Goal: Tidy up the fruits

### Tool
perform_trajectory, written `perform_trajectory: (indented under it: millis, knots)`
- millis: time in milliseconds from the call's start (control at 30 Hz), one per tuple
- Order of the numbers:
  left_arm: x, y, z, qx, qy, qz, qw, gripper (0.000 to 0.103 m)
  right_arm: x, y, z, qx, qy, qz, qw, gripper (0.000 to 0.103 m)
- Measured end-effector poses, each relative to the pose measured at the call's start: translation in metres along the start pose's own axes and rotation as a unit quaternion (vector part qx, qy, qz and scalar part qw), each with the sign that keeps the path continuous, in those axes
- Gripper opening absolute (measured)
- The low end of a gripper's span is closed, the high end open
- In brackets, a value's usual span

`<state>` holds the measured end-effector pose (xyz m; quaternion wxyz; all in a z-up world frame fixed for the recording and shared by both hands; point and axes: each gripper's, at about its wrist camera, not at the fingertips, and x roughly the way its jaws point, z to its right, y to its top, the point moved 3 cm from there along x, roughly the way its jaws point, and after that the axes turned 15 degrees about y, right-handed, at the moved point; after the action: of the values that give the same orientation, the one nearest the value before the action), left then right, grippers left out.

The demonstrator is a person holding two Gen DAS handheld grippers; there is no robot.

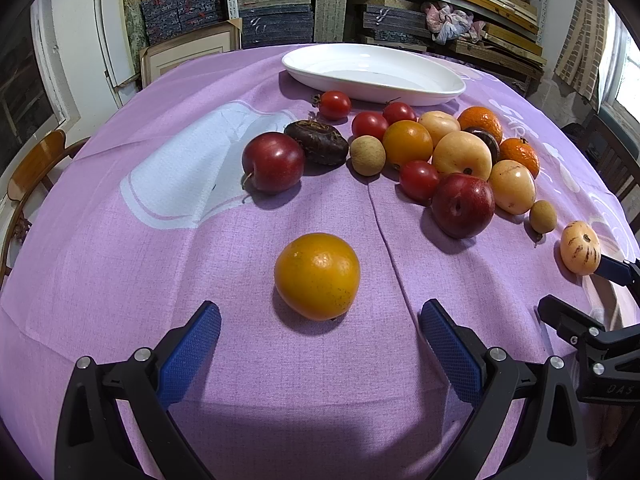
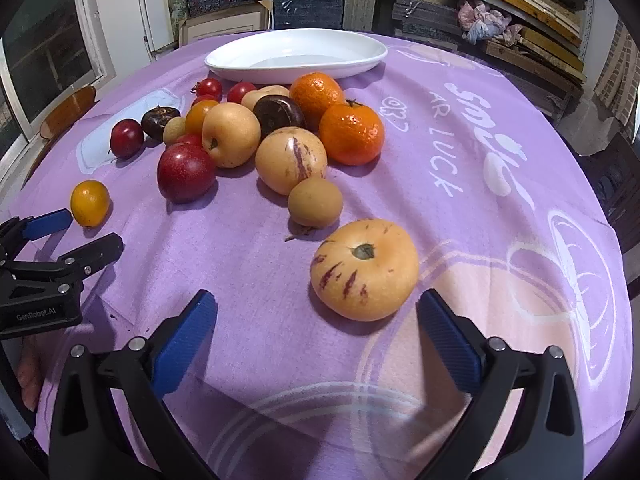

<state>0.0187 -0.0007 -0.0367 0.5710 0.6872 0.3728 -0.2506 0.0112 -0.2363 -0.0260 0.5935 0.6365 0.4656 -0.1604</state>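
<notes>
A round yellow-orange fruit lies alone on the purple cloth, just ahead of my open left gripper, whose blue pads hold nothing. My right gripper is open too, and a pale striped melon-like fruit sits just beyond its fingertips, nearer the right pad. Farther back lies a cluster of several fruits: red plums, cherry tomatoes, mandarins, pale yellow fruits and a dark wrinkled fruit. A white oval dish stands empty at the far side.
Purple printed tablecloth covers a round table. A wooden chair stands at the left edge. Shelves of stacked boxes fill the back wall. The right gripper's body shows at the right edge of the left wrist view.
</notes>
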Motion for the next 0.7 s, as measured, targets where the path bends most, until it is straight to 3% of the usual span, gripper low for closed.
perform_trajectory:
  millis: [300, 533, 633, 700]
  knots:
    - [-0.007, 0.002, -0.003, -0.006, -0.058, 0.014, 0.9982, 0.1, -0.015, -0.002, 0.003, 0.013, 0.011, 0.032, 0.999, 0.099]
    - [-0.019, 0.01, -0.01, -0.025, -0.035, 0.06, 0.9972, 0.1, -0.024, -0.003, 0.008, 0.024, 0.028, 0.053, 0.998, 0.099]
    - [-0.013, 0.012, -0.011, -0.026, -0.04, 0.047, 0.9977, 0.087, -0.028, -0.003, 0.01, 0.029, 0.036, 0.062, 0.997, 0.099]
    - [-0.006, 0.012, -0.011, -0.029, -0.049, 0.026, 0.998, 0.066, -0.029, -0.004, 0.01, 0.032, 0.039, 0.063, 0.997, 0.099]
